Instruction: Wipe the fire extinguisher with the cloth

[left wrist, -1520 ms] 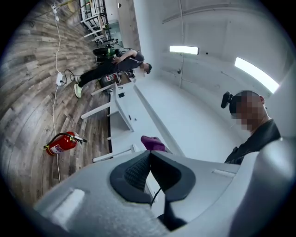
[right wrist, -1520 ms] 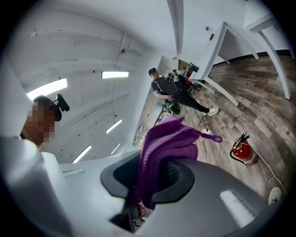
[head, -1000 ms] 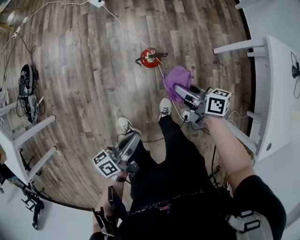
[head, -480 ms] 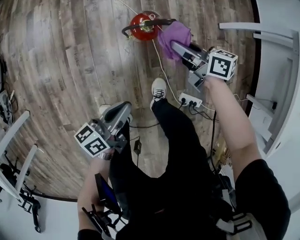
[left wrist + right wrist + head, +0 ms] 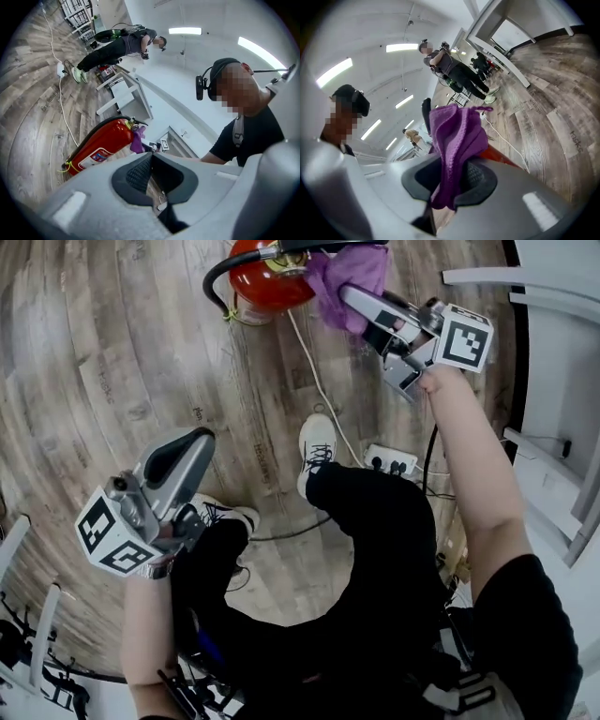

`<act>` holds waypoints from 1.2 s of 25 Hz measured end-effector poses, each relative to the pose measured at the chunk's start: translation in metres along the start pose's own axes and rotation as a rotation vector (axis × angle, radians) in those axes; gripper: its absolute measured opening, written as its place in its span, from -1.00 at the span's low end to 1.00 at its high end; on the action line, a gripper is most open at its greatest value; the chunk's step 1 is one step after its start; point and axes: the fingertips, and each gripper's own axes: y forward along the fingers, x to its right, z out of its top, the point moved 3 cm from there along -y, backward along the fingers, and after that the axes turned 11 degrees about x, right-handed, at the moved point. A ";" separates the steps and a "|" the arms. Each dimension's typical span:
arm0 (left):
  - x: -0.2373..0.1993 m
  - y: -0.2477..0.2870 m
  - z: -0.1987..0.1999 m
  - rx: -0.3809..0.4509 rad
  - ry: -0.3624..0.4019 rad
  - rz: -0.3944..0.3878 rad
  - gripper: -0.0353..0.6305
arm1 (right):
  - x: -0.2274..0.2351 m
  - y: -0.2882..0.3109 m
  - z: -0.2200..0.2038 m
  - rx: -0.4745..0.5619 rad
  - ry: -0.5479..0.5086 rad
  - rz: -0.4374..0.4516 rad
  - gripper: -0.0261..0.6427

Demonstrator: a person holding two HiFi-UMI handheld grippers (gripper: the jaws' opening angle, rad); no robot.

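Two grippers in head view: right gripper (image 5: 349,296) holds the purple cloth (image 5: 339,277) at the red fire extinguisher (image 5: 267,282), which the top frame edge cuts off; left gripper (image 5: 192,444) is well apart. Left gripper view: jaws pressed together, empty, extinguisher beyond the fingertips. Right gripper view: jaws clamped on cloth, which hides most of the extinguisher past the fingertips.

A white power strip (image 5: 389,463) lies on the wooden floor (image 5: 112,362), with a thin white cable (image 5: 315,376) leading toward it. White table legs (image 5: 506,279) stand at the right. Farther off, another person (image 5: 112,47) bends over, perhaps beside a desk.
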 end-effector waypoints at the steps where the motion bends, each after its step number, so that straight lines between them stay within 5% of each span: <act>1: -0.004 -0.002 0.002 0.027 0.029 -0.005 -0.90 | 0.008 -0.002 -0.001 0.033 0.019 0.028 -0.71; 6: -0.053 -0.009 -0.001 0.099 0.075 -0.015 -0.90 | 0.062 -0.005 -0.018 0.216 0.112 0.139 -0.71; 15: -0.094 0.001 0.005 0.145 0.057 -0.030 -0.90 | 0.173 0.019 -0.111 0.260 0.223 0.057 -0.71; 19: -0.100 0.004 0.005 0.144 0.082 -0.013 -0.90 | 0.222 0.024 -0.152 0.183 0.234 -0.064 -0.71; 25: -0.105 0.009 0.002 0.138 0.092 0.020 -0.90 | 0.283 0.032 -0.217 -0.081 0.177 -0.314 -0.71; 30: -0.106 0.011 -0.001 0.133 0.087 0.016 -0.90 | 0.284 0.035 -0.221 -0.084 0.203 -0.347 -0.71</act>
